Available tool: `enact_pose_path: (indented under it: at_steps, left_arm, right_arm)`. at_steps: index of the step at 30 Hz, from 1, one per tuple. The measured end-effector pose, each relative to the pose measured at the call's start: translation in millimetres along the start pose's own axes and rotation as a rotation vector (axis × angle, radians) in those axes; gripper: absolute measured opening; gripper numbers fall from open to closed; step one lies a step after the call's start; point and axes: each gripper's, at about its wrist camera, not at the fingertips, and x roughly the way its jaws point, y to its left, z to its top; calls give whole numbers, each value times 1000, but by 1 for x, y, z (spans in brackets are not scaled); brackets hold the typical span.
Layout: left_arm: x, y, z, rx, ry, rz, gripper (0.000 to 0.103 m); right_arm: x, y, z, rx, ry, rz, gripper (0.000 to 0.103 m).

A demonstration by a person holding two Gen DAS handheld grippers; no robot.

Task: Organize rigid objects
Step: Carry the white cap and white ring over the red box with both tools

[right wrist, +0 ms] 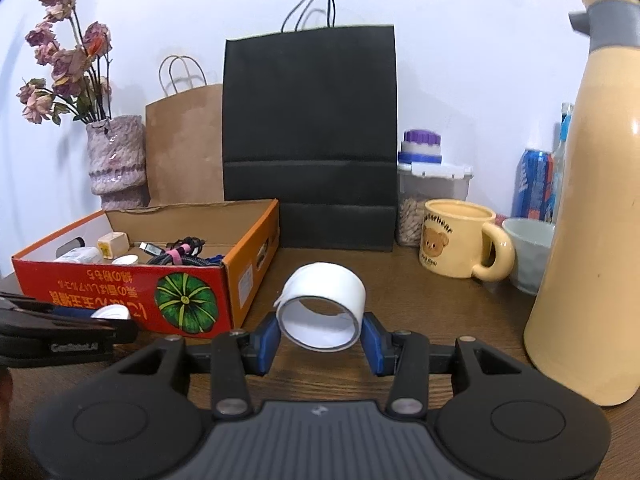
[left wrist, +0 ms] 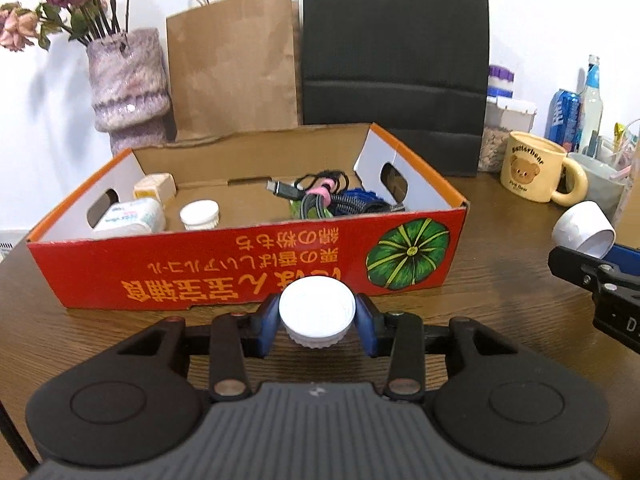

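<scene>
My left gripper (left wrist: 318, 309) is shut on a white round ribbed cap (left wrist: 317, 320), its blue pads pressing both sides, just above the wooden table in front of the red cardboard box (left wrist: 248, 268). My right gripper (right wrist: 321, 328) is shut on a white tape roll (right wrist: 328, 284), held off the table to the right of the box (right wrist: 120, 284). In the left wrist view the tape roll (left wrist: 584, 228) shows at the right edge. In the right wrist view the cap (right wrist: 111, 312) shows at the left. Inside the box lie a white bottle (left wrist: 132, 216), a white-lidded jar (left wrist: 200, 214), a cream adapter (left wrist: 154, 186) and bundled cables (left wrist: 328, 196).
Behind the box stand a knitted vase of dried flowers (left wrist: 128, 80), a brown paper bag (left wrist: 232, 64) and a black bag (right wrist: 310, 140). To the right are a yellow bear mug (right wrist: 460, 244), a pale bowl (right wrist: 528, 252), a blue can (right wrist: 534, 184) and a tall cream jug (right wrist: 592, 200).
</scene>
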Motion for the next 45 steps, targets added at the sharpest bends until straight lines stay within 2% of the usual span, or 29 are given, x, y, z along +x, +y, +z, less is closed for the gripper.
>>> enact_pose_path:
  at_steps: [12,30,45]
  left_arm:
    - [-32,31,-10,-42,-30,19,41]
    - [-96,87,-7,-125,-137,28,41]
    - [-99,116,18,-172,-188,61,41]
  right_arm:
    - [-26,32,0,0,-42,24,43]
    - [-65,91,18,-6,-83,93,43]
    - [-47,124,44,-13,-80,101,43]
